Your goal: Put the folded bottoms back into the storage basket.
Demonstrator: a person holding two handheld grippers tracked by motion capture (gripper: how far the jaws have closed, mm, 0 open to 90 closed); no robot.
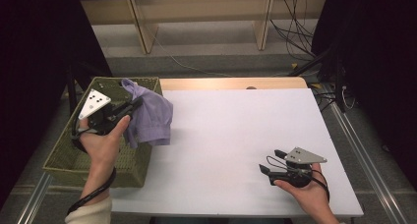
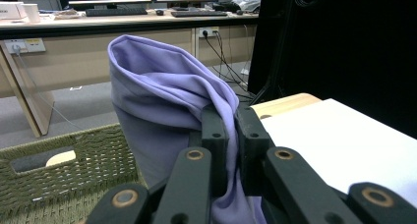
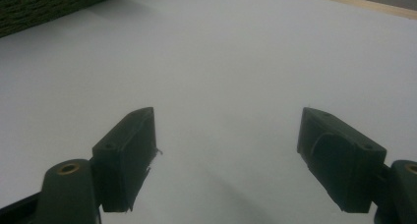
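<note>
At the left edge of the high view a green woven basket [image 1: 69, 157] sits against the white table [image 1: 236, 135], with a strip of bare wood along the table's far edge and pale furniture legs and loose cables on the floor beyond, in the upper part of the frame. Nothing lies on the white surface between the two hands. The left gripper [image 1: 129, 107] is over the basket's right rim, its jaws pinched narrow on a fold of the purple cloth [image 1: 150, 116]; the cloth hangs from the jaws and drapes over the rim onto the table's left edge. In the left gripper view the cloth [image 2: 157, 101] rises in a bunched hump just past the closed jaws. At the lower right, the right gripper [image 1: 271, 161] rests low over the table, jaws spread wide with nothing between them, well apart from the cloth.
</note>
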